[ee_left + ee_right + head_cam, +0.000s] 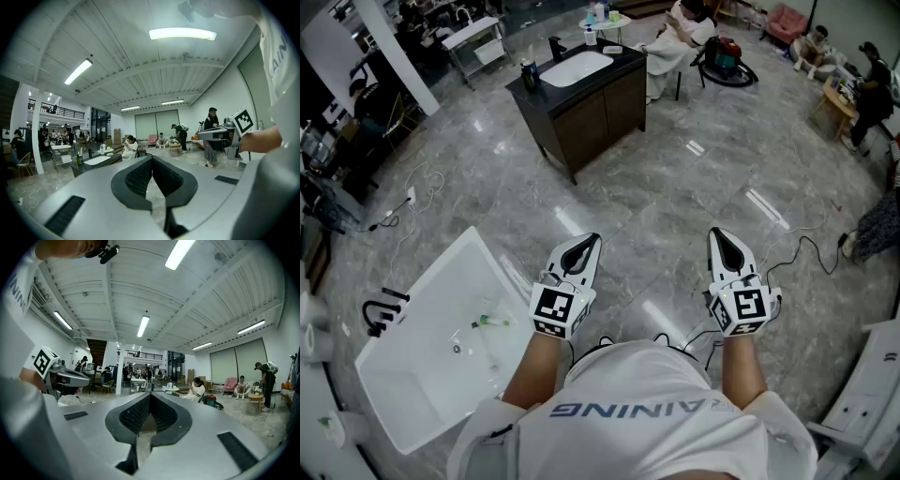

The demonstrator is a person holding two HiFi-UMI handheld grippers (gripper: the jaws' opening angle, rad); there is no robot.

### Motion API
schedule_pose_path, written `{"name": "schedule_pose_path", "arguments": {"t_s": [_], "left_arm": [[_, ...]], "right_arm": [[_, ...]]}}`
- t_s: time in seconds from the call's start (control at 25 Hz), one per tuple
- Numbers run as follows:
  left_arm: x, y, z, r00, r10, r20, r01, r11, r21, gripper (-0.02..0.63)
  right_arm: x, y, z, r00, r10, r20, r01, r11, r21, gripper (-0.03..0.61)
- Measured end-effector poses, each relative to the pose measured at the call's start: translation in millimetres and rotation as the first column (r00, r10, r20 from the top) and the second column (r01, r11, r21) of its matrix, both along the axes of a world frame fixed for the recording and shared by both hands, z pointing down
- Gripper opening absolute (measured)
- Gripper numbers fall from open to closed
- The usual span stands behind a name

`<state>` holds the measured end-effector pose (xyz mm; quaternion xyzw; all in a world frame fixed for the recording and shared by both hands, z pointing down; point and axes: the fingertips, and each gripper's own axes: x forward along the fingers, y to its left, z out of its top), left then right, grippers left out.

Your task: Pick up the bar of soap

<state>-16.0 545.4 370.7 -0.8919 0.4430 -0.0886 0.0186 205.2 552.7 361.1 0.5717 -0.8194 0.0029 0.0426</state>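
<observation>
Faucet sits on the sink's left rim. The sink is low-left of the person, w/ a thin green item in the basin near the drain. Soap: can't make out a bar in any view. Prob. on or around the sink, but nothing there reads as one; a small pale blob off the sink's near-left corner is too small to tell.

L claw hangs just right of the sink, over bare floor, pressed together w/ nothing btwn the pads. R claw is further right of the sink, also pressed together and empty. Both point fwd, level, side by side. That looks like a neutral carry pose, pick not begun; the person would need to turn left toward the sink.

Nothing blocks that way. A cable lies on the floor well right of the sink, a dark vanity stands far beyond it, and people sit past that.
</observation>
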Motion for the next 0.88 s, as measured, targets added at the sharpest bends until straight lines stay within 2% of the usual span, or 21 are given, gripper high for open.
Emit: {"name": "schedule_pose_path", "arguments": {"t_s": [0.4, 0.64, 0.88], "left_arm": [[0.4, 2.0, -2.7, 1.000, -0.022, -0.006, 0.022, 1.000, 0.001, 0.008], [-0.1, 3.3, -0.6, 1.000, -0.024, -0.010, 0.024, 1.000, -0.005, 0.008], [8.5, 2.0, 0.5, 1.000, -0.017, -0.009, 0.017, 1.000, -0.013, 0.008]], "right_arm": [[-3.5, -3.8, -3.7, 0.999, -0.028, -0.019, 0.028, 1.000, 0.004, 0.015], [-2.4, -4.1, -4.6, 0.998, -0.044, 0.051, 0.043, 0.999, 0.015, 0.017], [6.4, -5.0, -1.2, 0.998, -0.028, 0.048, 0.028, 1.000, 0.002, 0.017]]}}
